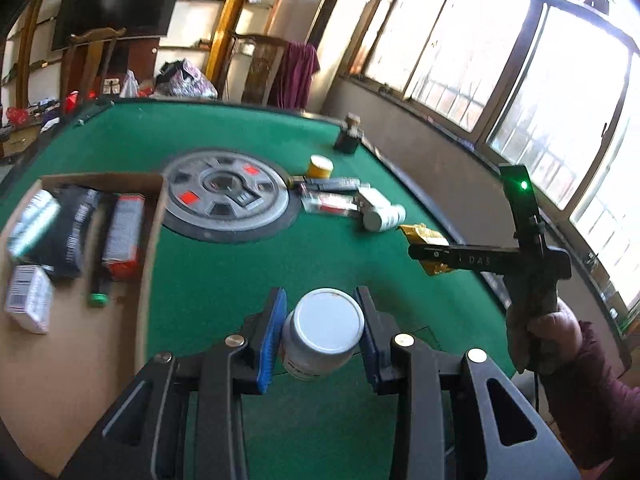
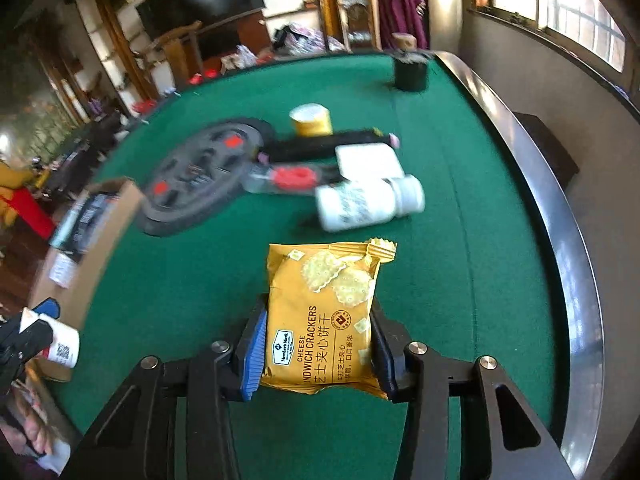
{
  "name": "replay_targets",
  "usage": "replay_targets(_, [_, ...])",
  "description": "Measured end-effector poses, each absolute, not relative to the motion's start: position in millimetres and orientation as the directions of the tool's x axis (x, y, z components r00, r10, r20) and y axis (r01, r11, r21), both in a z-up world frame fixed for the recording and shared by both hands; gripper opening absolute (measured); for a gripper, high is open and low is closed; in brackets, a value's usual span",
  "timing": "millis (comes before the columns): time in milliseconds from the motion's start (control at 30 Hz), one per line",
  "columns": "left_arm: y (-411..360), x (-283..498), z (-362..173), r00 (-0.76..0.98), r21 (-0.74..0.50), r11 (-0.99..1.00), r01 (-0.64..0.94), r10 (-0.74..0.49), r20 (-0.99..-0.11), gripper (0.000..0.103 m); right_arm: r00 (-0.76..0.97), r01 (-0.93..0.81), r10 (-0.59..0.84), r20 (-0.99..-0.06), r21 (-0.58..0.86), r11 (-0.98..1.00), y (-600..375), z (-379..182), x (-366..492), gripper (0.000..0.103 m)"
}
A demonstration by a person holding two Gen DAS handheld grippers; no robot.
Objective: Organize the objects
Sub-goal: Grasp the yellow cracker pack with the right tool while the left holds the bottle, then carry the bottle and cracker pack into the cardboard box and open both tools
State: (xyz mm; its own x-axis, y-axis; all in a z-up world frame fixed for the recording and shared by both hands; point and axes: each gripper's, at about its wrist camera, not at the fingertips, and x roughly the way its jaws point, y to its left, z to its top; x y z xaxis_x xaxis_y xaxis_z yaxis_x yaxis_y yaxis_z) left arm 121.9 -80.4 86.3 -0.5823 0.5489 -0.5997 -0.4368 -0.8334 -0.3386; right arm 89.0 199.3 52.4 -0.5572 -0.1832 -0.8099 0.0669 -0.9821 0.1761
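Yellow foil cracker packet [image 2: 320,316]: light, crushable; my right gripper [image 2: 318,344] pinches its sides. Left gripper [image 1: 322,334] clamps white plastic bottle [image 1: 320,330].

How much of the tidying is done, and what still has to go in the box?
Several packets already lie in the cardboard box. The left tool holds a white bottle, and the right tool holds a cracker packet. Still out on the green table: another white bottle, a yellow jar, more.
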Motion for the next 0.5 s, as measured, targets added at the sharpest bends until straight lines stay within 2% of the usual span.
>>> replay_targets(100, [-110,131,104,-0.625,-0.343,-0.847,-0.407,0.532,-0.572,0.034,-0.58,0.114,-0.222,-0.784,0.191,-0.975,179,71,95,0.049])
replay_targets(233, [-155,139,119,-0.696,-0.297,-0.897,-0.328,0.442,-0.566,0.034,-0.586,0.209,-0.299,-0.753,0.216,-0.954,137,94,99,0.049])
replay_targets(500, [-229,126,95,-0.691,-0.232,-0.963,-0.137,0.261,-0.674,0.034,-0.49,0.383,-0.47,-0.734,0.303,-0.873,42,102,89,0.049])
